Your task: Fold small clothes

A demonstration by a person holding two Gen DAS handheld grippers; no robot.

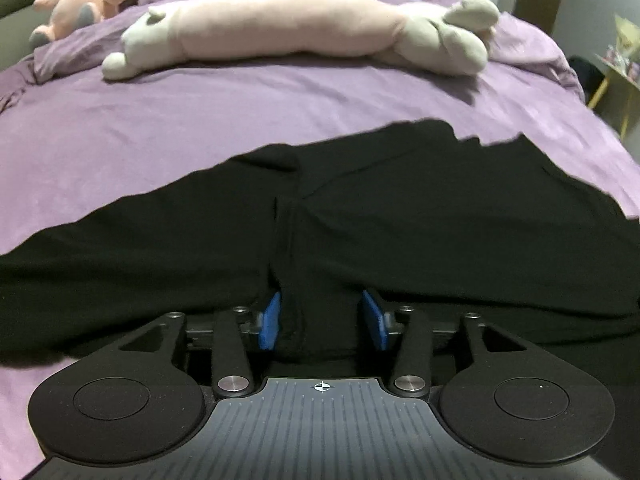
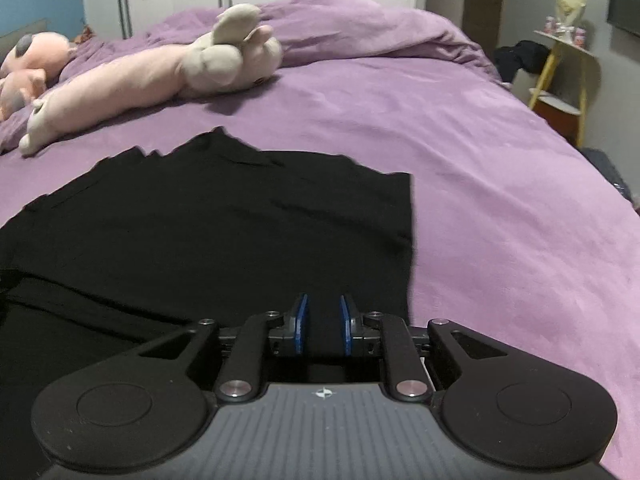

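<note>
Left hand-held gripper (image 1: 322, 322): its blue pads (image 1: 269, 322) stand moderately apart with a bunched fold of black cloth filling the gap between them; both pads touch the fabric, so it grips the cloth.
Right hand-held gripper (image 2: 323, 326): its blue pads (image 2: 301, 322) are set narrow, with black fabric lying between them; whether they actually pinch it I cannot tell.
Black garment (image 1: 400, 220): spread on the bed just ahead of both grippers, mostly flat, with a raised vertical pleat running up from the left gripper; in the right wrist view (image 2: 224, 220) its right edge runs straight and its far edge is jagged and uneven.
Bed (image 1: 160, 120): covered by a purple sheet, which carries the garment on its near part; a rumpled purple duvet (image 2: 360, 20) is heaped at the far end.
Long plush toy (image 1: 296, 28): pink body with grey ends, lying across the bed well beyond the garment, apart from it.
Pink plush toy (image 1: 80, 0): at the far left corner, near the long one's head.
Side table (image 2: 560, 60): yellow-legged, beside the bed at right, with small items on top.
</note>
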